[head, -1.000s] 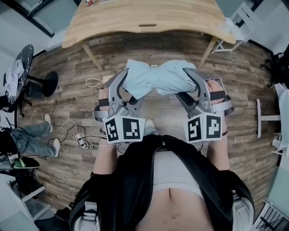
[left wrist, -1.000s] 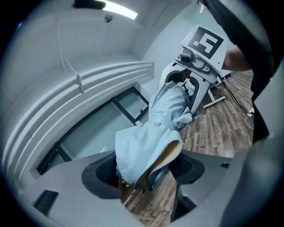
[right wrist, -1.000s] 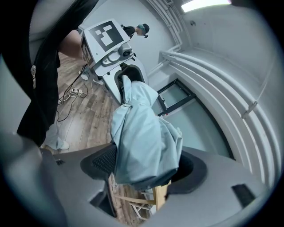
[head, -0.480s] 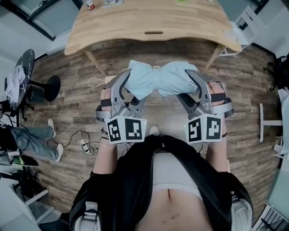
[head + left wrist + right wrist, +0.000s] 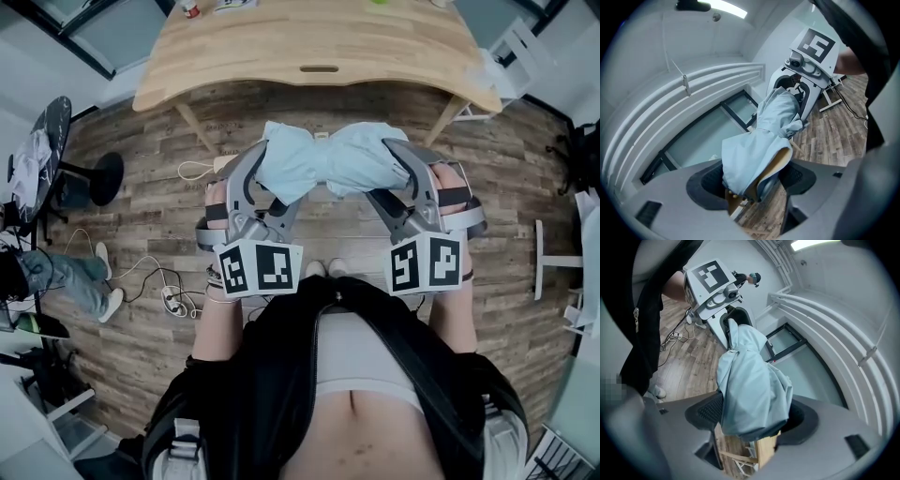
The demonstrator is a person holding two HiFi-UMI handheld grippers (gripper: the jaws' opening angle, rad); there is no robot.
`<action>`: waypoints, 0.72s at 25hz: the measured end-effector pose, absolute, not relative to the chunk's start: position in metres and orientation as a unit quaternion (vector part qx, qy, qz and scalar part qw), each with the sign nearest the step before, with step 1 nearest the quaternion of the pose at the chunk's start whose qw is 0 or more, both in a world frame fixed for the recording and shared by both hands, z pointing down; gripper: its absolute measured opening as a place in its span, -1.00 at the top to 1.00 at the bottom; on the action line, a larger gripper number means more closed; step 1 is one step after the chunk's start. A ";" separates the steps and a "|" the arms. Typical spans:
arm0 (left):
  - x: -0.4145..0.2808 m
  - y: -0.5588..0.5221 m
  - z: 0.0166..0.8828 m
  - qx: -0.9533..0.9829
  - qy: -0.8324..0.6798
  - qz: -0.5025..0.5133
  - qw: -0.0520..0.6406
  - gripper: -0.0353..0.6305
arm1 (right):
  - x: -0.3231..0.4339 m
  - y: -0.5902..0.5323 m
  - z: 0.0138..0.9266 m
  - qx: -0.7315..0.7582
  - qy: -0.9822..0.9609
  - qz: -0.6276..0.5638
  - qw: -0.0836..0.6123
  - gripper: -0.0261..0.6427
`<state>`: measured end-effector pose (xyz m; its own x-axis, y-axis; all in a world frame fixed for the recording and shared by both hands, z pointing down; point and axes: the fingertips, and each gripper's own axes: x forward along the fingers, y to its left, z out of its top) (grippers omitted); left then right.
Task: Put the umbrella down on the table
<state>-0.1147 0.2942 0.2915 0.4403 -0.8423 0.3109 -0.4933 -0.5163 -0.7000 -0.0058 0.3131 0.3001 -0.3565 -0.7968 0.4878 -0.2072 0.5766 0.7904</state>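
Nearest to me, my black jacket (image 5: pixel 281 375) hangs open, and just ahead sit the two marker cubes, left (image 5: pixel 260 267) and right (image 5: pixel 427 264). Left tool (image 5: pixel 267 176): jaws pinching the left end of the folded light-blue umbrella (image 5: pixel 328 161), with the fabric bunched between the ribbed pads; the left gripper view shows a tan inner layer of the fabric at the jaw mouth. Right tool (image 5: pixel 398 171): jaws likewise clamped on the umbrella's other end, cloth filling the gap between the pads. The umbrella lies roughly level between the two tools, sagging at its middle, in the air over the wood-plank floor (image 5: pixel 141 216) and touching nothing but the tools. My shoe tips (image 5: pixel 326 269) show on the floor below it. To the left on the floor lie a white power strip with cables (image 5: pixel 173 295), and the legs of another person (image 5: pixel 66 277) show beside them. A black round stool (image 5: pixel 98 173) stands further out. Farthest ahead is the wooden tabletop (image 5: pixel 375 42); the umbrella is short of its near edge and not resting on it.
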 end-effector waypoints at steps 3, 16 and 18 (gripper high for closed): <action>-0.115 0.292 0.292 -0.808 0.411 -0.329 0.265 -0.08 | -0.006 0.312 0.300 0.332 -0.758 -0.318 0.462 -0.15; -0.119 0.284 0.306 -0.818 0.385 -0.328 0.275 -0.08 | -0.012 0.309 0.316 0.351 -0.754 -0.298 0.469 -0.15; -0.117 0.280 0.306 -0.819 0.384 -0.325 0.275 -0.08 | -0.010 0.305 0.316 0.352 -0.752 -0.299 0.471 -0.15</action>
<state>-0.1174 0.2798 0.3065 0.4931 -0.8086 0.3209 -0.4511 -0.5530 -0.7005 -0.0102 0.3053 0.3158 -0.3081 -0.8109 0.4975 -0.2481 0.5734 0.7809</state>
